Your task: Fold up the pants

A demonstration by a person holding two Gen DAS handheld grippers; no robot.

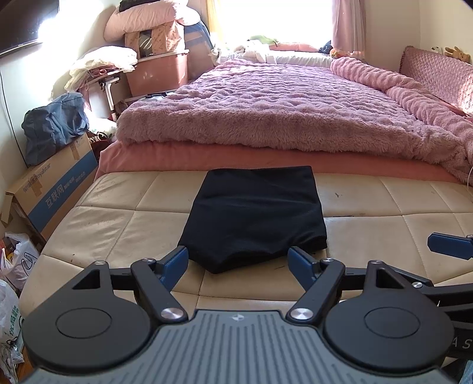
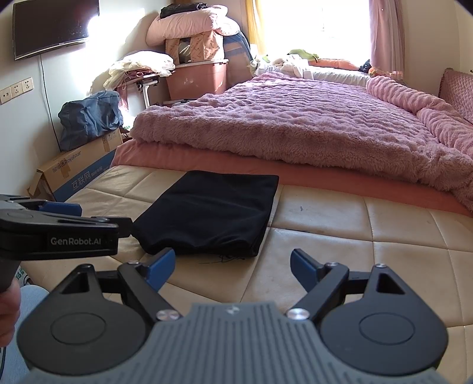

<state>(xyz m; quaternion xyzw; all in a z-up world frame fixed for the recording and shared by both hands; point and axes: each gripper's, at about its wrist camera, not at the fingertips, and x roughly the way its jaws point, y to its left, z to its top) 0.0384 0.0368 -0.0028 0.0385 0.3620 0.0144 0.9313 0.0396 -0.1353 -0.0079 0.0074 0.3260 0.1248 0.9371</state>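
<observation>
Both grippers hang with their blue-padded fingers spread wide and nothing between them. In its own view the left gripper [image 1: 238,264] sits just short of the near edge of the folded black pants [image 1: 254,218]; the narrow, rounded near end of the bundle lies between the two finger tips, not clearly touched by either. The right gripper [image 2: 232,267] is off to the right of the bundle, its left finger near the bundle's near right corner and its right finger over bare cushion.

One pair of pants is in view, folded into a compact dark rectangle, lying flat on the cream quilted bench [image 1: 384,236] at the foot of the bed. In the right wrist view the left gripper's black body, marked GenRobot.AI, crosses in front of the bundle's near left corner and hides it; a hand [image 2: 9,313] shows at the left edge below it.

Nothing else lies on the bench near the pants. Beyond it is the bed with one fluffy pink blanket [image 1: 280,112] spread over it. To the left stand one cardboard box [image 1: 56,192] with a blue bag [image 1: 54,125] on top, a pink storage bin [image 2: 198,76] stacked with bedding, and a wall-mounted television [image 2: 53,26]. White plastic bags [image 1: 11,283] crowd the floor at the far left.
</observation>
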